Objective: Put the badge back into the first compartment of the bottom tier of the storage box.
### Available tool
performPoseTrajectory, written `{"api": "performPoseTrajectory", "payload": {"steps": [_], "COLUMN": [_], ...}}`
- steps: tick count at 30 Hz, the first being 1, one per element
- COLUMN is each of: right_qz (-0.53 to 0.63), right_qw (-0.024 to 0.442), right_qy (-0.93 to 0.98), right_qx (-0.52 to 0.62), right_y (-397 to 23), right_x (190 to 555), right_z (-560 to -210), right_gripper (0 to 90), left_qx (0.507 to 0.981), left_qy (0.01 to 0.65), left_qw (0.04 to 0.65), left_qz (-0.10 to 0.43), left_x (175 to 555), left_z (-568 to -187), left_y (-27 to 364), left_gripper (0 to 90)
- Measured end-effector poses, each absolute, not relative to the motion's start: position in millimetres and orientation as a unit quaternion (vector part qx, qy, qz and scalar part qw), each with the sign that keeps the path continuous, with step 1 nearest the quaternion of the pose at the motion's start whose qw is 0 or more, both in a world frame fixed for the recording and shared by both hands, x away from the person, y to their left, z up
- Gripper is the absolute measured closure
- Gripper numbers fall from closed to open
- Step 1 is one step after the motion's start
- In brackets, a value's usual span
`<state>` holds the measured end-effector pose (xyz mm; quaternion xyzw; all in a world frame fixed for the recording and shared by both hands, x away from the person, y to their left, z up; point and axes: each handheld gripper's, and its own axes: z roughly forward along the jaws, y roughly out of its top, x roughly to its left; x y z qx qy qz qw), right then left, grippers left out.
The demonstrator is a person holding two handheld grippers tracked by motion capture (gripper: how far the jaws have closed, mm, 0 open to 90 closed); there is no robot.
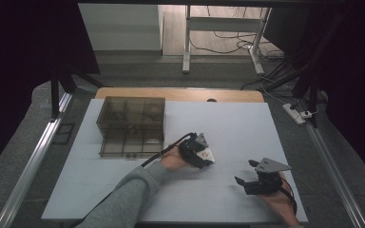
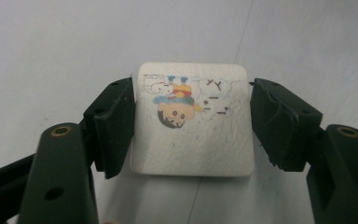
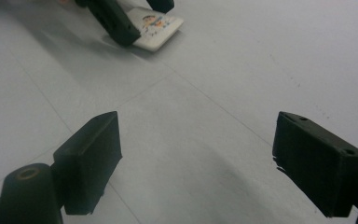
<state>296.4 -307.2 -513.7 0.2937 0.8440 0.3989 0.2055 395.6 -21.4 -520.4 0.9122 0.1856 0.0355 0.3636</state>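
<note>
While the left tongs point(image 2: 192, 126) pinch the white pad's point(image 2: 193, 122) side edges, open table point(image 1: 237, 128) surrounds them.

A lab-like recording room: dark curtains point(image 1: 24, 71), a white work table point(image 1: 237, 128), floor cables point(image 1: 228, 45) and a power strip point(image 1: 295, 113).

No readable text; marks on white eraser point(image 2: 193, 121) print perhaps letters, blurred.

A smoky translucent plastic organiser box point(image 1: 130, 124) with small compartments sits on the far left of the white tabletop point(image 1: 233, 123). Beyond the table, a white metal desk frame point(image 1: 221, 35) stands on the floor, dark cables point(image 1: 228, 45) trailing beneath. A white power strip point(image 1: 294, 113) lies at the far right.
</note>
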Motion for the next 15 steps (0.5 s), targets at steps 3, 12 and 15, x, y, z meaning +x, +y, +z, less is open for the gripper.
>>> {"api": "performPoseTrajectory", "payload": {"steps": [3,12,15], "right_qz": [0.402,0.403,0.402], "right_qw": [0.206,0.207,0.207], "right_qy": [0.842,0.842,0.841], "right_qx": [0.294,0.294,0.297], "right_y": [-307.6,-307.8,-308.5], "right_x": [296.0,295.8,295.6], "right_z": [-513.2,-513.3,-513.2], "right_gripper": [15.5,15.5,15.5], "left_qx": [0.906,0.901,0.901], "left_qy": [0.194,0.182,0.178], "left_qw": [0.375,0.390,0.392], "left_qz": [0.033,0.048,0.050], "left_x": [396.5,387.7,384.5], "left_z": [-512.6,-492.6,-488.7], "left_y": [-16.4,-9.7,-8.6], "left_gripper": [33.4,33.3,33.3]}}
